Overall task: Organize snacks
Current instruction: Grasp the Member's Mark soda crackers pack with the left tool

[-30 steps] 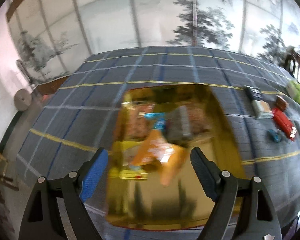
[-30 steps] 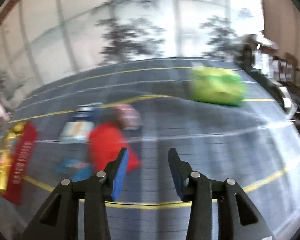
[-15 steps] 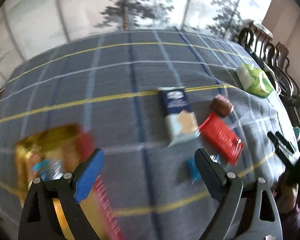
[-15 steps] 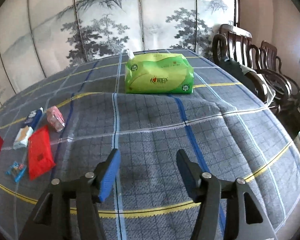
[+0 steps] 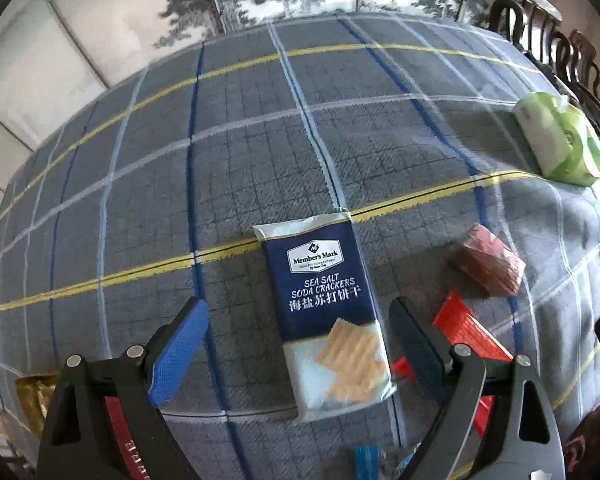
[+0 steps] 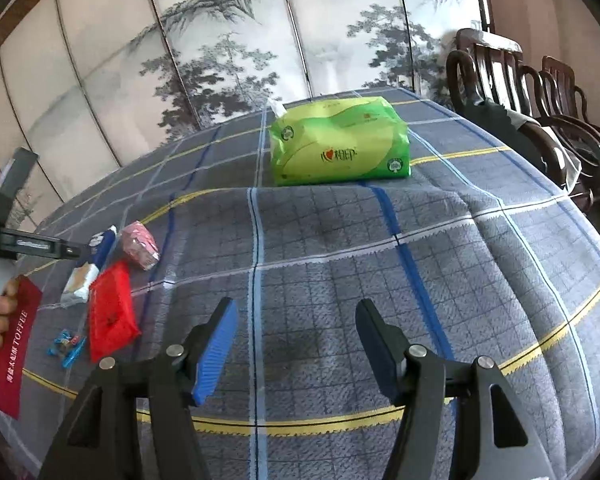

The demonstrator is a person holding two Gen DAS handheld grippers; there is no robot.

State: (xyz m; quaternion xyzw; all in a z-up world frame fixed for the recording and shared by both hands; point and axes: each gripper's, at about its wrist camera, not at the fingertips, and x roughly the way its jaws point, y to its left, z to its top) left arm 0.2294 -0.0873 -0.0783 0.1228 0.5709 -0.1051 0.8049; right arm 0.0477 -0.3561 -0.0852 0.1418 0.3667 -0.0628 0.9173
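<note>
A navy and white sea salt soda cracker pack [image 5: 324, 308] lies flat on the checked tablecloth, and my open left gripper [image 5: 296, 344] hovers above it with a finger on each side. A flat red packet [image 5: 468, 332] lies partly behind the right finger, a small pink-red pack [image 5: 488, 264] sits beyond it, and a small blue candy [image 5: 366, 460] shows at the bottom edge. In the right wrist view the cracker pack [image 6: 88, 268], red packet [image 6: 110, 312], pink pack [image 6: 140, 244] and blue candies [image 6: 66, 346] lie at left. My right gripper [image 6: 296, 348] is open and empty over bare cloth.
A green tissue pack [image 6: 340, 152] stands mid-table, also visible in the left wrist view [image 5: 560, 144]. The gold box with its red toffee lid [image 6: 12, 348] sits at far left, with a corner of the gold box [image 5: 34, 396] in the left view. Dark wooden chairs [image 6: 540, 92] line the right side.
My left gripper has swung right from the gold box to hover over the cracker pack. My right gripper has tilted a little closer to the table.
</note>
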